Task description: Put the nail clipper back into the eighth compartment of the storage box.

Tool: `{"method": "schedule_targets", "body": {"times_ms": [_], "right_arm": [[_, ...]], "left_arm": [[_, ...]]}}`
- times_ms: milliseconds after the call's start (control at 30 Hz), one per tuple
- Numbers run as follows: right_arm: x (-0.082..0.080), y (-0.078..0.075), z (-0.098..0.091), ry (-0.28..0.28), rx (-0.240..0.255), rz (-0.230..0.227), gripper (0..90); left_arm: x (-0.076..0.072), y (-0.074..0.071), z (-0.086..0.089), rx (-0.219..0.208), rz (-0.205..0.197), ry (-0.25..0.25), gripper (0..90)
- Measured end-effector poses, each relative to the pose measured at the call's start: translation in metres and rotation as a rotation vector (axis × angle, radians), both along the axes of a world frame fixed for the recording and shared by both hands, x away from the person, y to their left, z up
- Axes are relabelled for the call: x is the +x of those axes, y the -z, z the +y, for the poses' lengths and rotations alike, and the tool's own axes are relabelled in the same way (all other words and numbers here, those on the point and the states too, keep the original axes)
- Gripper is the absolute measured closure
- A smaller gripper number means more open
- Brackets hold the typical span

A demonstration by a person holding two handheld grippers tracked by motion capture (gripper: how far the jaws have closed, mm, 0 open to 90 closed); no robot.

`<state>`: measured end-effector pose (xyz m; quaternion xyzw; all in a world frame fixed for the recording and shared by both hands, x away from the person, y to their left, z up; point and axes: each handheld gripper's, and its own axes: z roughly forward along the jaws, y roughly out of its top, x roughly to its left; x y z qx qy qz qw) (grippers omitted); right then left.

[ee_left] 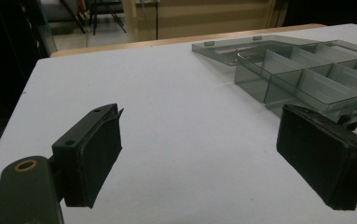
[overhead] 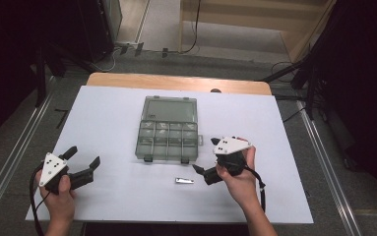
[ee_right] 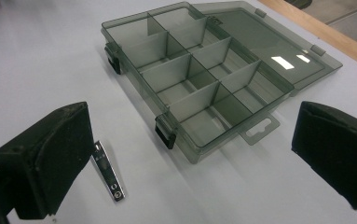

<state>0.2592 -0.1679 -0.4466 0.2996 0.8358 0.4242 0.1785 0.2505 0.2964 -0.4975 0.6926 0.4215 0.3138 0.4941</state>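
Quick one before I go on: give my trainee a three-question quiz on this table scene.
1. True or false: the compartment box has its lid closed.
2. Which gripper is nearer the metal clip: A) left gripper, B) right gripper?
3. Fill in: the box compartments look ____.

Key:
1. False; the lid lies open on the white table.
2. B.
3. Empty.

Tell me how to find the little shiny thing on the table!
Start at the white table and find the smoky see-through box lying open in the middle. Come toward the person from the box's front edge to the right gripper. Just left of its open jaws lies the small metal bar, the one flat, silver, mirror-bright thing there.
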Motion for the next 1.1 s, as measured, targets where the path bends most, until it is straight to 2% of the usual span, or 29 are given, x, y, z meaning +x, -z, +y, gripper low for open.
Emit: {"method": "schedule_targets", "body": {"times_ms": [133,567,833,1100], "right_arm": [[0.003,-0.001,0.006,-0.013,-0.008,0.013,0.0],[0.009,-0.002,0.020,-0.063,-0.047,0.045,0.2],[0.013,0.000,0.030,-0.093,-0.086,0.072,1.0],[0.014,0.004,0.038,-0.135,-0.145,0.105,5.1]], "left_arm": [[0.001,0.000,-0.002,0.014,0.002,0.006,13.2],[0.001,0.000,-0.001,0.008,0.003,0.010,13.2],[0.001,0.000,-0.001,0.005,0.005,0.014,13.2],[0.001,0.000,-0.002,0.005,0.006,0.013,13.2]]}}
